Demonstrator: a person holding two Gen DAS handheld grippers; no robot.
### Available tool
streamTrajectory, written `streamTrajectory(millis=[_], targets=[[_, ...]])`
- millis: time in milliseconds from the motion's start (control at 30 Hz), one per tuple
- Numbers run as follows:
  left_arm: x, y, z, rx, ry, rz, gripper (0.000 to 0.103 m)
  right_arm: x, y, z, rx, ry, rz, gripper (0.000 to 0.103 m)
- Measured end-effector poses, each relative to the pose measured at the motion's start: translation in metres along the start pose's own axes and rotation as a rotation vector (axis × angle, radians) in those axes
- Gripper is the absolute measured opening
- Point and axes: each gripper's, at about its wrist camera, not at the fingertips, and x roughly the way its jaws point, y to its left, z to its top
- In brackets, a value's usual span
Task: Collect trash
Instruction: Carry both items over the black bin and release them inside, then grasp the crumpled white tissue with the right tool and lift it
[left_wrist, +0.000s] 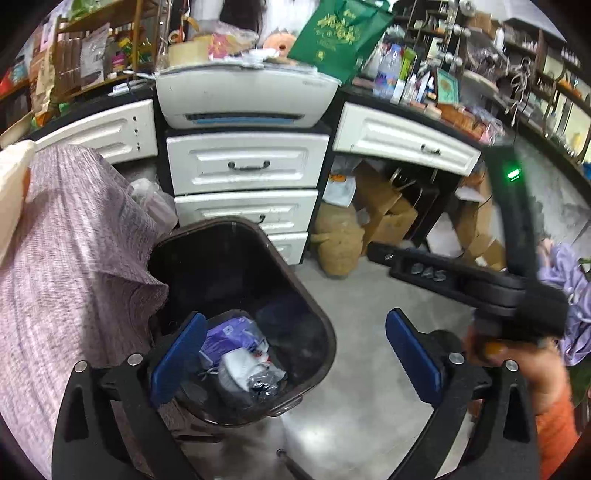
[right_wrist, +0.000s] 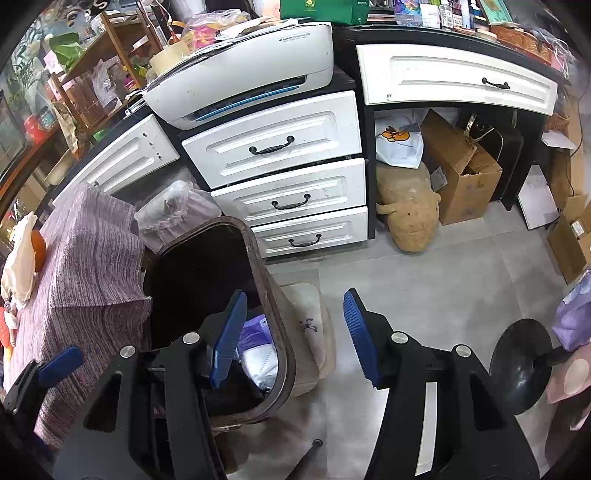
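Two grippers hung over one dark trash bin (left_wrist: 314, 325): the left gripper (left_wrist: 295, 354) had its fingers spread wide and empty, the right gripper (right_wrist: 295, 338) half spread, pinching nothing. Inside the bin lay crumpled white and purple trash (left_wrist: 240, 354). Beyond it, on the grey tile floor (right_wrist: 443, 295), stood three stacked white drawers (right_wrist: 291, 199) under one printer (right_wrist: 251, 70) on the cluttered bench (right_wrist: 436, 35).

Raised "045" on the black bar (left_wrist: 428, 271) of the other tongs (slightly blurred), printer (right_wrist: 243, 70) lettering too small to read
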Motion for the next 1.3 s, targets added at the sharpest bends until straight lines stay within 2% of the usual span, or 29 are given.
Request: streamTrajectory(millis=[33, 100, 300, 533, 600, 700, 967, 1067, 1300], targets=[[-0.007, 0.000, 0.000, -0.006, -0.014, -0.008, 0.097, -0.001, 0.001, 0.000, 0.001, -0.002, 0.003, 0.057], [-0.019, 0.000, 0.001, -0.016, -0.039, -0.019, 0.097, -0.004, 0.006, 0.001, -0.002, -0.013, 0.009, 0.065], [-0.055, 0.003, 0.004, -0.025, -0.112, -0.012, 0.097, -0.023, 0.035, 0.005, -0.060, -0.064, 0.064, 0.067], [-0.093, 0.018, 0.002, -0.009, -0.171, 0.058, 0.097, -0.044, 0.086, 0.011, -0.155, -0.104, 0.160, 0.068], [-0.104, 0.030, -0.004, -0.025, -0.189, 0.075, 0.097, -0.050, 0.106, 0.011, -0.193, -0.115, 0.189, 0.076], [-0.117, 0.048, -0.009, -0.058, -0.210, 0.086, 0.097, -0.058, 0.136, 0.009, -0.250, -0.131, 0.239, 0.078], [-0.159, 0.109, -0.036, -0.164, -0.248, 0.266, 0.097, -0.066, 0.229, -0.004, -0.401, -0.100, 0.383, 0.078], [-0.178, 0.131, -0.050, -0.193, -0.267, 0.346, 0.097, -0.069, 0.261, -0.010, -0.441, -0.088, 0.428, 0.082], [-0.211, 0.187, -0.080, -0.271, -0.250, 0.466, 0.097, -0.054, 0.315, -0.012, -0.484, -0.043, 0.461, 0.083]])
